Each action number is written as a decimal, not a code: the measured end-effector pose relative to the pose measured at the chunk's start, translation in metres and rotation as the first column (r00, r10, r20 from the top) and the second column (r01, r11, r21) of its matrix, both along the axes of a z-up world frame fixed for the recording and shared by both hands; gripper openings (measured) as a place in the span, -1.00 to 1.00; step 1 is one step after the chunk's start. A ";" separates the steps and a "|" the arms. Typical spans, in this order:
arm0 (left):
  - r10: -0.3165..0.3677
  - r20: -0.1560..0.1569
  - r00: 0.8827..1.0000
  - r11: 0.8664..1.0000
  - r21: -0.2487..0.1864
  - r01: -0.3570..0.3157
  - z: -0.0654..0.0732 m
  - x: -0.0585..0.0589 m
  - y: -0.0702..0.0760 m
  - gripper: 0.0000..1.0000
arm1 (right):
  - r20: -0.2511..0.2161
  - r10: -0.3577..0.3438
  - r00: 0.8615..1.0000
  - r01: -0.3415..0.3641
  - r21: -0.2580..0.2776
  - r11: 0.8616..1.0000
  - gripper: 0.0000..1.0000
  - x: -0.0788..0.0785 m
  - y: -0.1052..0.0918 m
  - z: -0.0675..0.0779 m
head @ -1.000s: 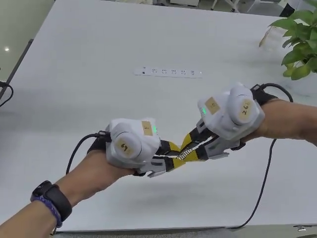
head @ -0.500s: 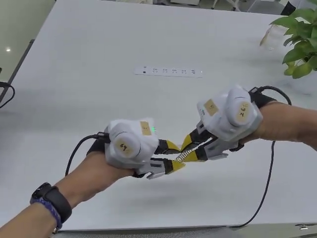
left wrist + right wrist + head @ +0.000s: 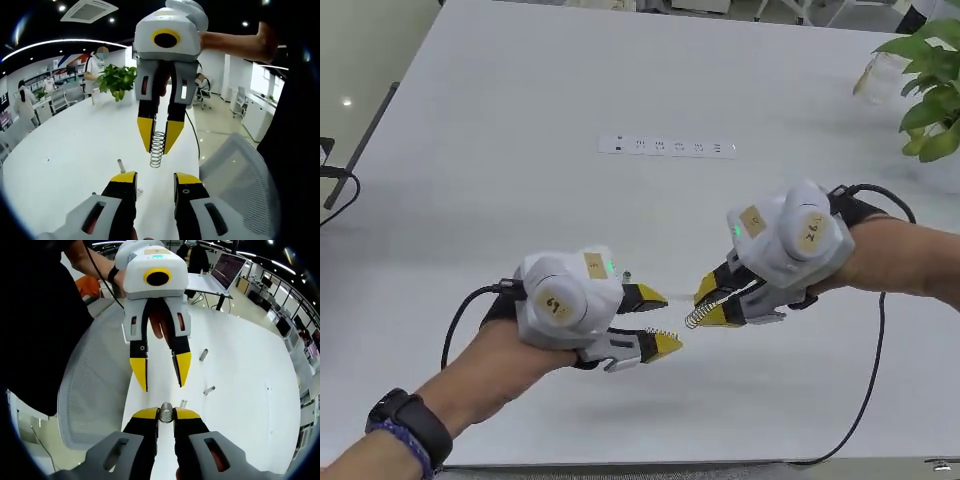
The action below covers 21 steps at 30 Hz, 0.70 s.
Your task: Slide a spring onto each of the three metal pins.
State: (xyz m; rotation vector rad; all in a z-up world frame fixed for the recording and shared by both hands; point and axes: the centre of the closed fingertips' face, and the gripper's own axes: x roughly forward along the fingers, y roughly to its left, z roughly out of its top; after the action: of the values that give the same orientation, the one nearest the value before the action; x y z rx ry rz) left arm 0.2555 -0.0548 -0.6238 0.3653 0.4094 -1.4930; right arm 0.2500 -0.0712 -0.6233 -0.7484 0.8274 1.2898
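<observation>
The left gripper (image 3: 665, 320) has pulled back from the right gripper (image 3: 709, 304), its jaws now wide, while the right jaws pinch the spring (image 3: 697, 316).

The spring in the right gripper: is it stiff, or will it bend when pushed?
Probably floppy: the spring has thin open coils, and the right gripper pinches one end only. It looks light, so it may jump away if squeezed unevenly.
</observation>
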 end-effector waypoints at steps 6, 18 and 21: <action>0.053 -0.009 0.999 0.999 0.004 -0.053 -0.005 0.008 0.014 -0.49 | -0.001 -0.021 1.000 0.021 -0.015 1.000 -0.83 0.005 -0.005 -0.010; 0.185 -0.030 0.982 0.983 0.024 -0.184 -0.015 0.027 0.057 -0.34 | -0.009 -0.070 0.997 0.070 -0.044 0.997 -0.83 0.016 -0.014 -0.033; 0.211 -0.031 0.977 0.977 0.031 -0.210 -0.017 0.030 0.067 -0.30 | -0.010 -0.085 0.996 0.084 -0.045 0.995 -0.83 0.019 -0.016 -0.035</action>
State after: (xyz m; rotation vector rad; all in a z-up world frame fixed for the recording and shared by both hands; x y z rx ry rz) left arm 0.2855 0.0118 -0.6409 0.3081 0.4816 -1.2888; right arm 0.2689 -0.0875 -0.6581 -0.7341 0.8906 1.2043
